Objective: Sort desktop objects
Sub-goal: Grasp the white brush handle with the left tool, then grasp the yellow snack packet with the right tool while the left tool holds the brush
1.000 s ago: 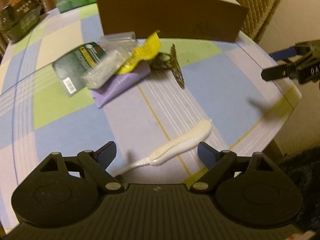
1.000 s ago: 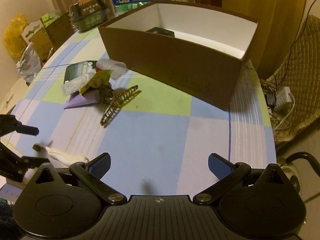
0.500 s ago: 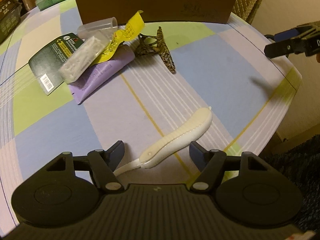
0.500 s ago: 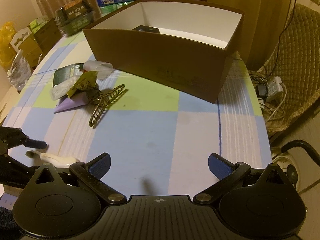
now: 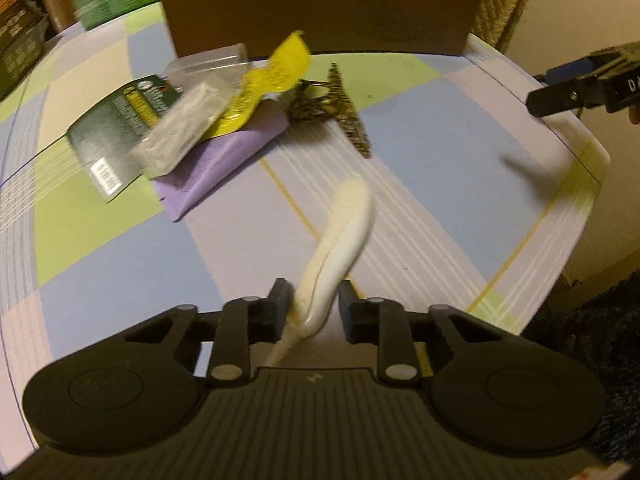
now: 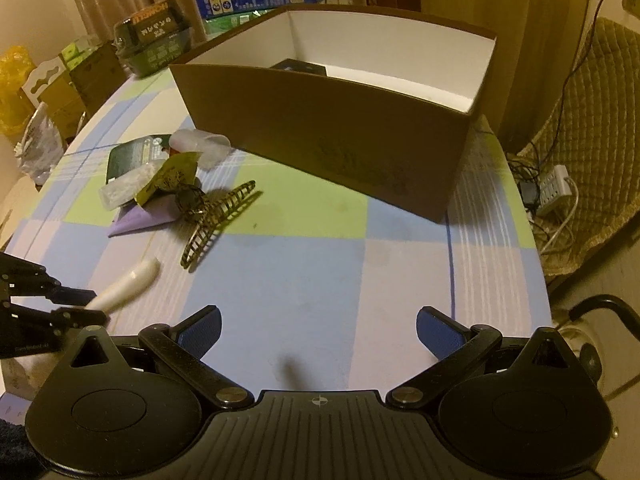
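Observation:
My left gripper [image 5: 313, 305] is shut on a white plastic razor [image 5: 340, 228] and holds it tilted up off the checked tablecloth [image 5: 440, 152]. The razor also shows in the right wrist view [image 6: 126, 282], between the left gripper's fingers [image 6: 76, 314]. My right gripper [image 6: 318, 330] is open and empty above the near table edge. A brown cardboard box [image 6: 332, 136] with a white inside stands at the back; it also shows in the left wrist view [image 5: 320, 4]. A tortoiseshell hair claw [image 6: 214, 216] lies in front of the box.
A pile lies left of the claw: a purple pad [image 5: 224, 156], a green card [image 5: 120, 132], a clear packet [image 5: 180, 128], a yellow wrapper [image 5: 268, 84] and a clear cup [image 5: 208, 66]. Boxes [image 6: 156, 36] crowd the far table edge. A power strip [image 6: 554, 188] lies on the floor at right.
My left gripper has closed on the razor and lifted it, so its handle tips upward. The right gripper stays open and has barely moved.

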Demonstrator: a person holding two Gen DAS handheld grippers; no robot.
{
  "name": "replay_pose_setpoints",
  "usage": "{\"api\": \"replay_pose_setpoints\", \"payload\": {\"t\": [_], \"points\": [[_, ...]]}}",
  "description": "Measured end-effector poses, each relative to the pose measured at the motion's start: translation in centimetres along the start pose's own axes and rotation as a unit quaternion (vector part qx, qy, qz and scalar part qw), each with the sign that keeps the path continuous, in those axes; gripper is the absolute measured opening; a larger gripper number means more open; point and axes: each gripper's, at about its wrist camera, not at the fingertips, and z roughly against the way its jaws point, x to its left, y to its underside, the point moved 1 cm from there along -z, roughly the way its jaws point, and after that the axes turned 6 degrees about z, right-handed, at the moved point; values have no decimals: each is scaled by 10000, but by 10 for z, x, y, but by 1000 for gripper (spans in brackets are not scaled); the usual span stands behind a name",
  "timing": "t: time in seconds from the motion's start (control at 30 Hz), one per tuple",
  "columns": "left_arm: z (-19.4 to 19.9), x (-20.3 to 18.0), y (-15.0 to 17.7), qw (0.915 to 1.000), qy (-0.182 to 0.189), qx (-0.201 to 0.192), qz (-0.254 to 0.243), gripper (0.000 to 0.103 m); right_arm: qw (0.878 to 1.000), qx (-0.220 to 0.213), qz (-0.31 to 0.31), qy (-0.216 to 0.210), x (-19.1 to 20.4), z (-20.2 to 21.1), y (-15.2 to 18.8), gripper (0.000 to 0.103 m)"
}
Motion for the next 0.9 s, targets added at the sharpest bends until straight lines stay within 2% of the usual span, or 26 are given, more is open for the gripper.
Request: {"api": "replay_pose_setpoints", "payload": {"t": [0.23,0.4,0.6,0.7,0.77,0.83,0.9], "points": [[6,27,6,9976,-380,-22,573,17,9999,-60,41,-86,7,-8,-6,101],[12,47,14,9933,-630,-13,973,17,9993,-193,-35,-313,17,-15,-17,101],[18,88,19,9808,-1092,-74,1616,16,9964,-375,-198,-736,37,-25,-40,101],[23,106,23,9762,-1265,-73,1762,17,9938,-468,-315,-963,48,-33,-54,101],[25,118,26,9714,-1370,-86,1935,17,9911,-486,-449,-1153,55,-41,-64,93],[27,129,28,9666,-1440,-107,2118,17,9887,-458,-604,-1291,63,-51,-74,77],[27,139,28,9624,-1497,-125,2264,17,9868,-365,-840,-1335,68,-62,-83,68]]}}
